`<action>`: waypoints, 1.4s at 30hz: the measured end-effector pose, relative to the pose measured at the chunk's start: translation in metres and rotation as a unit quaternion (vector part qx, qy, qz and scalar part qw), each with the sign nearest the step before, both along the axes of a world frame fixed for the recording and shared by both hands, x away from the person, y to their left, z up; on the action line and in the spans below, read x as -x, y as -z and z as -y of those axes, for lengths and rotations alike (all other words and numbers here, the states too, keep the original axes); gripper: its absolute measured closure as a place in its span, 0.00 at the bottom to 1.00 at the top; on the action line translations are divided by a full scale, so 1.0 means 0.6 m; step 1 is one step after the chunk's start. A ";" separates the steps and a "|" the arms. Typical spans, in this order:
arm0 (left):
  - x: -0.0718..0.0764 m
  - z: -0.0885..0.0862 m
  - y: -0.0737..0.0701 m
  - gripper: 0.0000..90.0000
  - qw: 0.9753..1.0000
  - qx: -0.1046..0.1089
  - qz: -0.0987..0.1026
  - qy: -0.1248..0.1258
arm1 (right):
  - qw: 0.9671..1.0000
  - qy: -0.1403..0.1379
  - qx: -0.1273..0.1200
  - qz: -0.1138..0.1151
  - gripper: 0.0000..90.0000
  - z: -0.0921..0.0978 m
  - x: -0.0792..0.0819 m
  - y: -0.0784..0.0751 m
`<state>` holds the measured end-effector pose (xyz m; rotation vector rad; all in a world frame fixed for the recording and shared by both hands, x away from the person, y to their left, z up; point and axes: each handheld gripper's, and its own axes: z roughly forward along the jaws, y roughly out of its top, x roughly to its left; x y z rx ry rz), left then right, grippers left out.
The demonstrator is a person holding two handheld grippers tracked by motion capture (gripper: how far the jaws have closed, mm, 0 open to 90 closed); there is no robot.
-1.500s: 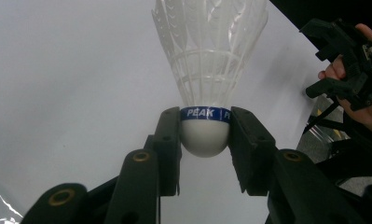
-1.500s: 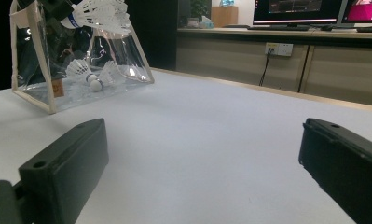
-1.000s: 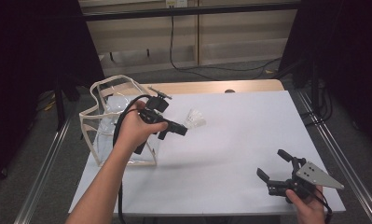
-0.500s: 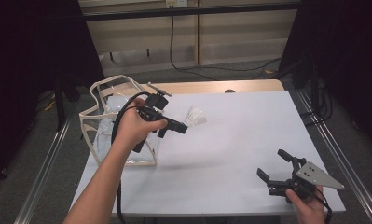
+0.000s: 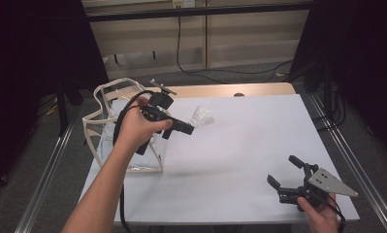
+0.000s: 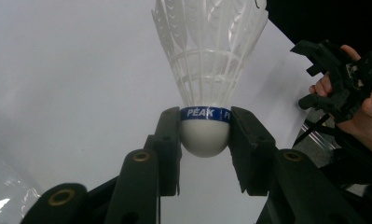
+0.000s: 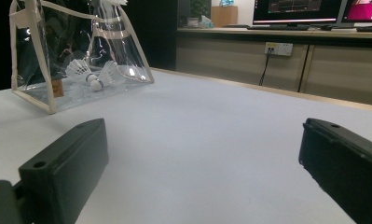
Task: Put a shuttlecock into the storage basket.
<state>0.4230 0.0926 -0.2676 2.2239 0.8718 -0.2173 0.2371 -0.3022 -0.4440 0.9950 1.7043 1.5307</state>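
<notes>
A white feather shuttlecock [image 6: 207,70] with a blue band marked PEAK has its cork pinched between my left gripper's [image 6: 204,135] jaws. In the high view that left gripper [image 5: 190,127] is held above the table's left half, just right of a clear bag, with the shuttlecock [image 5: 202,116] pointing right. The clear plastic bag [image 5: 114,133] with cream trim stands at the table's left edge. In the right gripper view two shuttlecocks [image 7: 88,72] lie inside the bag [image 7: 32,56]. My right gripper [image 5: 284,171] rests open at the near right corner, its jaws [image 7: 202,163] wide apart over bare table.
The white tabletop [image 5: 249,141] stretches between the two grippers. A wooden strip [image 5: 230,90] runs along the far edge. Metal rails [image 5: 346,150] flank the table. The person's right hand and gripper [image 6: 342,88] are seen farther off in the left gripper view.
The left gripper has risen very slightly with the shuttlecock still in its jaws. The right gripper has stayed put.
</notes>
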 end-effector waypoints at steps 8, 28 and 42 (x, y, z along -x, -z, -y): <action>0.000 -0.002 -0.013 0.73 1.000 -0.001 -0.001 -0.002 | 1.000 0.000 -0.001 0.000 0.02 -0.001 0.000 0.000; -0.006 -0.018 -0.042 0.73 1.000 0.004 0.000 -0.016 | 1.000 0.000 -0.001 0.001 0.02 0.000 0.000 0.000; -0.011 -0.028 -0.061 0.73 1.000 0.004 0.000 -0.020 | 1.000 0.000 -0.001 0.001 0.02 0.000 0.000 0.000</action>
